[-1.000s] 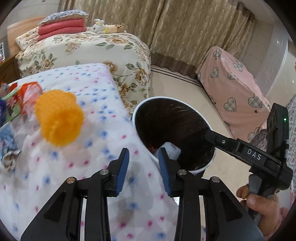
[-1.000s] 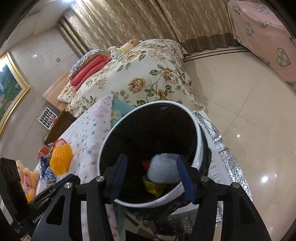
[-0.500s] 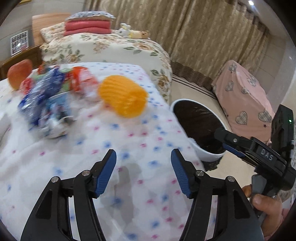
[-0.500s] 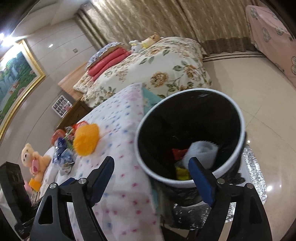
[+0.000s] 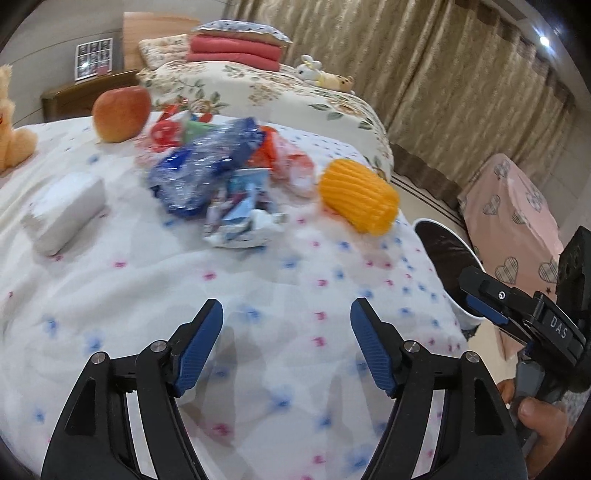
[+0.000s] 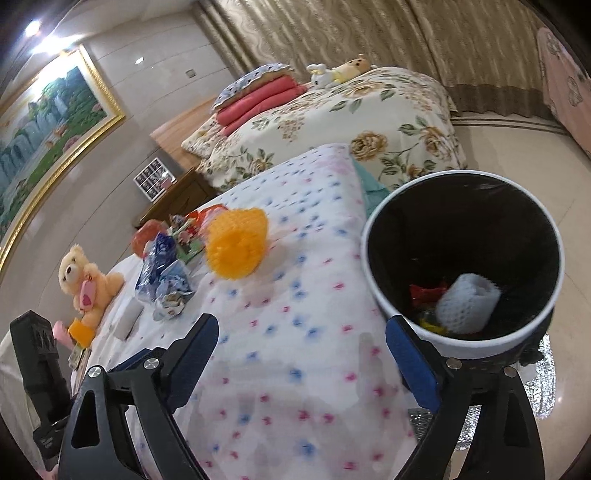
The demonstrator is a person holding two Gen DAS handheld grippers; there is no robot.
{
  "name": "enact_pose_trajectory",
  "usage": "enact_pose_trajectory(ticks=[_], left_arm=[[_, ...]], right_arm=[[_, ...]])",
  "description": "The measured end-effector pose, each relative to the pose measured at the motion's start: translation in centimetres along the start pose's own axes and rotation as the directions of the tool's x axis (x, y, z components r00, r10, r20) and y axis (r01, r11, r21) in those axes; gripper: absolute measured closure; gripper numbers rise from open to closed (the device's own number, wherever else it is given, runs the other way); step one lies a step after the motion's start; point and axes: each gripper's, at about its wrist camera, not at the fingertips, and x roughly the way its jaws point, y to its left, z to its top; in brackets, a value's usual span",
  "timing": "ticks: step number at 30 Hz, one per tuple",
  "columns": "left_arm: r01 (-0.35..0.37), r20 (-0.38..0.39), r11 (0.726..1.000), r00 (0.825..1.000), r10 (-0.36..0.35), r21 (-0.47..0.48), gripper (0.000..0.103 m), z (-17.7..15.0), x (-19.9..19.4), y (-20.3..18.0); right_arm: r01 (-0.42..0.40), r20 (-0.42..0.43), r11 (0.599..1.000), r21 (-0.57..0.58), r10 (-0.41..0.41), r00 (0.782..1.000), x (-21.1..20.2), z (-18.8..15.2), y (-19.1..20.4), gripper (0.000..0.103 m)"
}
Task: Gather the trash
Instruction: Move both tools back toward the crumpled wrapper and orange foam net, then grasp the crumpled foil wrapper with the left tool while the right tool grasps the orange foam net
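Both the left gripper and the right gripper hang wide-fingered and empty over a dotted white bedspread. On it lie an orange foam net, crumpled wrappers, an apple and a white pack. Beside the bed on the tiled floor stands the bin, holding a white foam net; behind are a floral bed and curtains.

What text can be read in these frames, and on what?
"DAS": on the right hand-held gripper, in the left wrist view.
Wrappers on the bed: print blurred, unreadable.
Photo sheet by the headboard: too small to read.
Nothing else legible.
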Motion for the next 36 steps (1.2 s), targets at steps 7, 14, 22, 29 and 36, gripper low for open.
enact_pose_trajectory(ticks=[7,14,22,29,36], left_arm=[[-0.015,-0.001,0.999,1.0,0.015,-0.038,0.03,0.2,0.0,1.9],[-0.018,-0.007,0.999,1.0,0.018,-0.046,0.029,0.2,0.1,2.5],[-0.016,-0.018,0.998,1.0,0.015,-0.063,0.028,1.3,0.8,3.1],[-0.012,-0.019,0.996,1.0,0.011,-0.084,0.028,3.3,2.0,3.5],[-0.03,-0.025,0.997,0.999,0.028,-0.077,0.029,5.1,3.6,3.1]], right_arm=[[-0.013,-0.02,1.0,-0.026,0.013,1.0,1.1,0.2,1.4,0.01],[-0.023,-0.039,0.999,-0.041,0.021,0.999,2.2,0.3,2.3,0.01],[-0.041,-0.075,0.997,-0.06,0.037,0.997,4.1,0.8,3.2,0.01],[-0.056,-0.088,0.995,-0.084,0.049,0.995,6.1,2.3,4.1,0.01],[-0.053,-0.099,0.993,-0.11,0.042,0.994,8.4,3.7,4.9,0.01]])
